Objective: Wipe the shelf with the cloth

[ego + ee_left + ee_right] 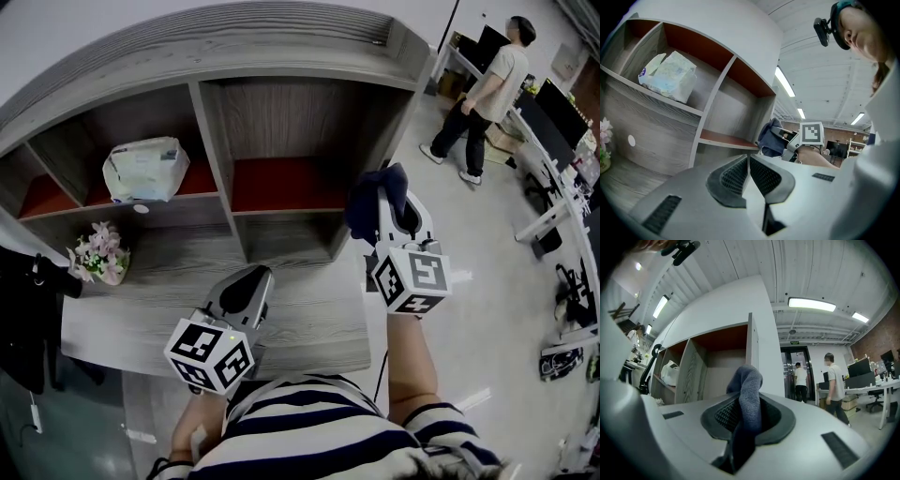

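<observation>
Jaws on the right gripper [748,409]: clench a dark blue cloth [749,383], with a rounded fold standing up above the pads and the rest trailing down between them. Jaws on the left gripper [748,174]: pressed together, ribbed pads meeting, nothing between.

Largest in sight: a grey wood-grain shelf [214,127], curved along its top and split by an upright divider into two open compartments with red-brown floors. Below and in front of it: a grey worktop [178,281] of the same grain.

Next: a person in a striped shirt [319,436] at the bottom of the head view, both forearms reaching forward. Further off, at the far right: a bystander [483,89] standing on the floor beside desks with monitors.

Then the grippers, each with its marker cube. Right one: up at the shelf's right end, level with the right compartment; holds the cloth just beside the right side wall, contact with the wood not clear. Left one: lower, over the front part of the worktop, pointed toward the shelf, well apart from the cloth.

Smaller: a white plastic-wrapped pack [143,169] lying in the left compartment. Smallest: a bunch of pink and white flowers [98,253] at the worktop's left end.
</observation>
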A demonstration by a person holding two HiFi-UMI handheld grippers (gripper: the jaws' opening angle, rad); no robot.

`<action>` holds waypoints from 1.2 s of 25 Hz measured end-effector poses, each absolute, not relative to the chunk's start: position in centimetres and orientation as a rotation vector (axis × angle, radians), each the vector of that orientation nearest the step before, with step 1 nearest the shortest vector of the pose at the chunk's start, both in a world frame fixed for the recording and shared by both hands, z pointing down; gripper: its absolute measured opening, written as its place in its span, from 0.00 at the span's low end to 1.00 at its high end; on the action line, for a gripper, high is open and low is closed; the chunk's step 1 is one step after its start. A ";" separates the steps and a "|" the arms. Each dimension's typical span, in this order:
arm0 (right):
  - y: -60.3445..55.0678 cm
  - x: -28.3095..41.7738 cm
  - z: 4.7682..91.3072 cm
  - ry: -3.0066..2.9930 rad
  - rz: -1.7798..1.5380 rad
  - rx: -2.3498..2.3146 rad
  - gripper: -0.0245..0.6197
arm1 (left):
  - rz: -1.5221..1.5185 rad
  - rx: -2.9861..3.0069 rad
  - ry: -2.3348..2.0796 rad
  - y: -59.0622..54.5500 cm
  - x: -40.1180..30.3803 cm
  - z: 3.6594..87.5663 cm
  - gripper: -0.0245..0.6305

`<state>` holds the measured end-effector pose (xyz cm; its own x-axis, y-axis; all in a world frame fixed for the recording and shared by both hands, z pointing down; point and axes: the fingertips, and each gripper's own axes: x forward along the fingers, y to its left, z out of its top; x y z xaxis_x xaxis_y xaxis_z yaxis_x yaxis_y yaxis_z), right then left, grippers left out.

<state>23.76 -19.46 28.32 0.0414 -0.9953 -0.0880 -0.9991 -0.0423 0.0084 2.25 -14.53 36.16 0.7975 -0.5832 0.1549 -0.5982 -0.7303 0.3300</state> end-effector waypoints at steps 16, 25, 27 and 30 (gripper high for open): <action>-18.7 23.2 31.7 2.193 -0.032 -2.197 0.16 | 0.056 2.601 -0.930 -14.3 1.7 36.5 0.08; -17.2 18.3 28.5 2.321 0.031 -1.975 0.16 | 0.023 2.552 -1.046 -15.0 -0.9 36.5 0.08; -17.6 16.7 28.3 2.364 0.031 -1.921 0.16 | 0.016 2.540 -1.073 -15.0 -1.5 36.5 0.08; -18.5 14.1 28.6 2.439 0.020 -1.828 0.16 | 0.011 2.523 -1.116 -14.9 -2.6 36.6 0.08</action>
<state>14.05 -18.45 28.57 -0.2778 -0.9571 -0.0822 -0.9583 0.2820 -0.0453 -2.57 -14.93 36.58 0.6846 -0.7115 0.1585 -0.7145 -0.6121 0.3387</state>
